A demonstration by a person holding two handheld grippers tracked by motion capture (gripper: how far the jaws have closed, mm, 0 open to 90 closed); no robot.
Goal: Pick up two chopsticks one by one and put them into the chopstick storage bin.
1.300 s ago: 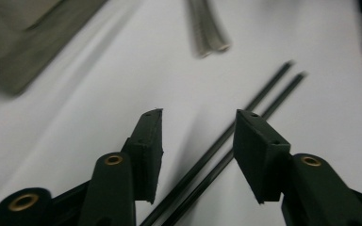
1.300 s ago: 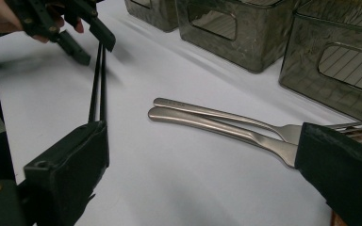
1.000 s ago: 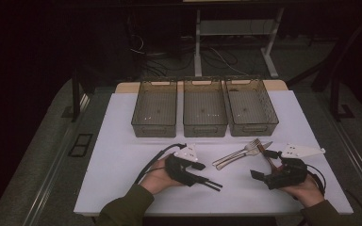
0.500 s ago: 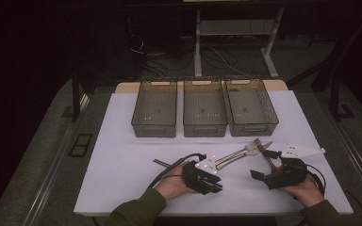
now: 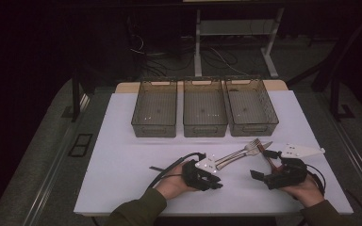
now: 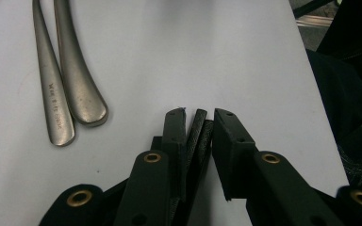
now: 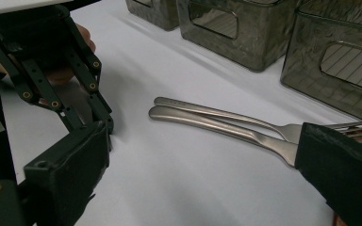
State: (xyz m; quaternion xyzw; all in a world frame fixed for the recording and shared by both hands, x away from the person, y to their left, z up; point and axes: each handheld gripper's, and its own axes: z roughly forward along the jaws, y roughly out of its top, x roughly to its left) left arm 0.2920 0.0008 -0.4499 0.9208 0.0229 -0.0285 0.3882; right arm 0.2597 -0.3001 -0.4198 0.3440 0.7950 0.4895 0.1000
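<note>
A metal fork point(image 5: 239, 151) and a second piece of cutlery point(image 5: 264, 145) lie side by side on the white table point(image 5: 122, 160), handles toward the front left. My left gripper point(image 5: 218, 185) is shut and holds nothing, just in front of the handle ends. In the left gripper view its jaws point(image 6: 199, 117) meet with the two handles point(image 6: 78, 84) ahead on the left. My right gripper point(image 5: 263, 164) stands open beside the tine end. In the right gripper view its jaws point(image 7: 202, 141) spread wide around the fork point(image 7: 226, 114) and the other handle point(image 7: 207, 123), with the left gripper point(image 7: 104, 123) beyond.
Three smoky see-through bins point(image 5: 154, 129) point(image 5: 204, 129) point(image 5: 254, 127) stand in a row at the back of the table and look empty. Their front walls point(image 7: 226, 42) rise behind the cutlery. A person's dark trousers point(image 6: 349, 94) lie past the table's near edge.
My left gripper has slid to the right across the table and now rests by the handle ends of the cutlery. The right gripper and the cutlery have not moved.
</note>
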